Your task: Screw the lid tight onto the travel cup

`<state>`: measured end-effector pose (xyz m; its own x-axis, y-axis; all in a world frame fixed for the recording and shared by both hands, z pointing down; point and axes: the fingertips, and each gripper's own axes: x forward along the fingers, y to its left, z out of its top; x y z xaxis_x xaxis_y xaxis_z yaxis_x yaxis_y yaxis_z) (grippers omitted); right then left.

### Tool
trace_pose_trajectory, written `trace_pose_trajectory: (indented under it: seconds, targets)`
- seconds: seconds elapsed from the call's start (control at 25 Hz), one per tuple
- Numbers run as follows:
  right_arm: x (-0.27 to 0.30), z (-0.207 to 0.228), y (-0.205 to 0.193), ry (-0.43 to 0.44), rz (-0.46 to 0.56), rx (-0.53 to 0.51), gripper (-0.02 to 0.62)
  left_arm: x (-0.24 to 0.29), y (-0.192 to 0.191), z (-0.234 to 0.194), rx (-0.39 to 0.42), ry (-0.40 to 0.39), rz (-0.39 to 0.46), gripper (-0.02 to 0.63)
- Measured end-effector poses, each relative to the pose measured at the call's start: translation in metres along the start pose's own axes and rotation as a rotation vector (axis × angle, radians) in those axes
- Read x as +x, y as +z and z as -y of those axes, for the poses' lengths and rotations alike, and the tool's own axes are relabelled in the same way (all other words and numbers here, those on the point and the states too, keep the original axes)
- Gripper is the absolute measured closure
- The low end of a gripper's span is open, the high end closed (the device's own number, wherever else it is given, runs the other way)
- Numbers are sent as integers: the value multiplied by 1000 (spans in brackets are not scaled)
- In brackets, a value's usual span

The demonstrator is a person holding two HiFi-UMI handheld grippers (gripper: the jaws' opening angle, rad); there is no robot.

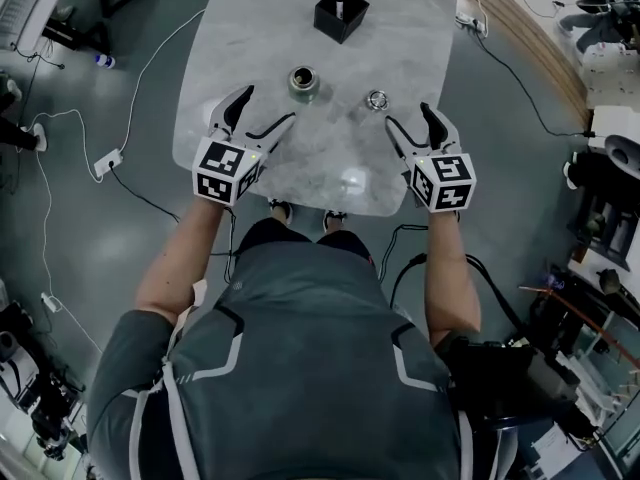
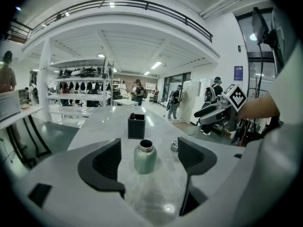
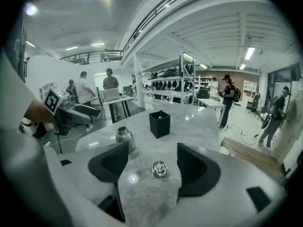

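Evidently nothing is gripped yet: the left hand-held gripper (image 1: 268,106) hovers at the near edge of the pale marbled desk (image 1: 250,28) with its jaws spread wide. Its own view frames the dull silver-green metal travel cup (image 1: 304,81) between them, but well ahead and untouched. The cup stands upright with its mouth open, which suits receiving a lid from above. The right hand-held gripper (image 1: 409,115) is likewise wide and empty, lined up on the small round shiny metal lid (image 1: 377,99), which lies flat on the desk near the cup but apart from it. Each tool seems aimed at its own part, so one could steady the cup while the other carries and turns the lid. A black square box (image 1: 341,13) sits farther back, out of the way.
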<state>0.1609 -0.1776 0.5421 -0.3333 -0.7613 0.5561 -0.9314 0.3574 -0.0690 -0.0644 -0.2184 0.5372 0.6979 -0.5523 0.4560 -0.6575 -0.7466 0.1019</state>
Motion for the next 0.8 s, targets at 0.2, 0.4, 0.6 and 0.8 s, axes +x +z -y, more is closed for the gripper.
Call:
trace_pose_trajectory:
  seconds: [0.2,0.4,0.6,0.8]
  targets:
    - [21,6,-25,20,-48,11,273,21,-26,-4,-13,32,-40,225]
    - [47,14,-45,27,-86,6,273,48,-45,-9,-32,48,-62,225]
    - [74,18,-70,53,-127,-10,273,82,-66,-10,-51,59,-87,225]
    - [104,20,-91,62,-153,-23,273,107,-79,-21,-40,93,-102,225]
